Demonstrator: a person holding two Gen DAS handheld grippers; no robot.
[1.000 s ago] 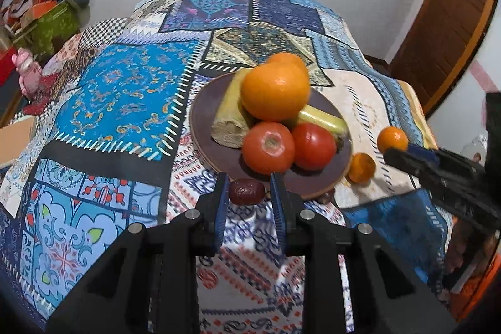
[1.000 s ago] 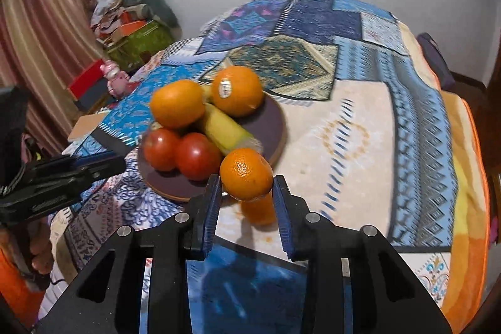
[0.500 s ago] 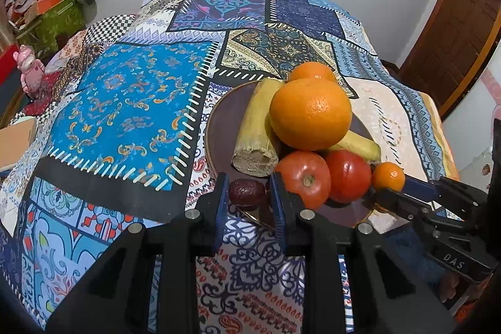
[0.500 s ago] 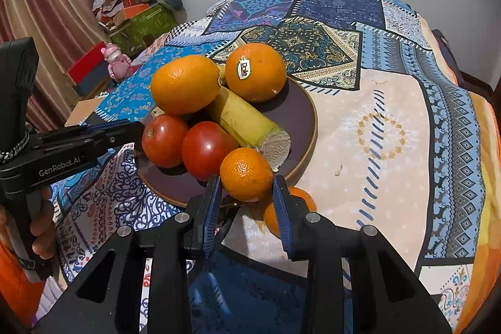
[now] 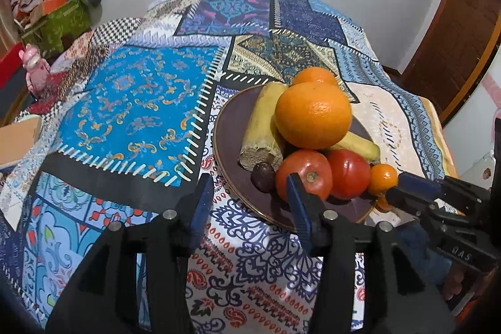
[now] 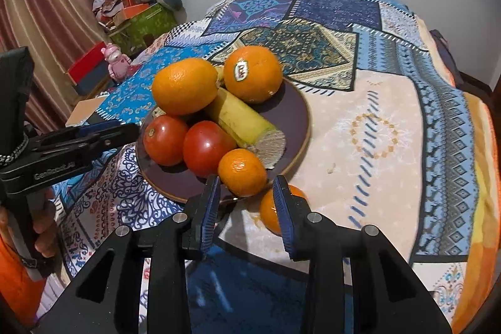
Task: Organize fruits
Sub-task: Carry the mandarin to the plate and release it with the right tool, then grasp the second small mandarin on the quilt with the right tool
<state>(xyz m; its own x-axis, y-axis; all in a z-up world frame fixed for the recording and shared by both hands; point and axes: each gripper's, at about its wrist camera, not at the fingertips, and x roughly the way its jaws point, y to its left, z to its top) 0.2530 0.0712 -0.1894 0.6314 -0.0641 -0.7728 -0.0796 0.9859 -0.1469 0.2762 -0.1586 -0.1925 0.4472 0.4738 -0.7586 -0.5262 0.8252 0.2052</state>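
A small dark date (image 5: pixel 263 180) sits on the brown plate (image 5: pixel 228 127) mid-frame, and both the left gripper (image 5: pixel 249 199) and right gripper (image 6: pixel 245 202) hang spread wide, holding nothing.

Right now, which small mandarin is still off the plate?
The mandarin on the tablecloth behind the right gripper's finger; the other mandarin sits on the plate beside the tomatoes.
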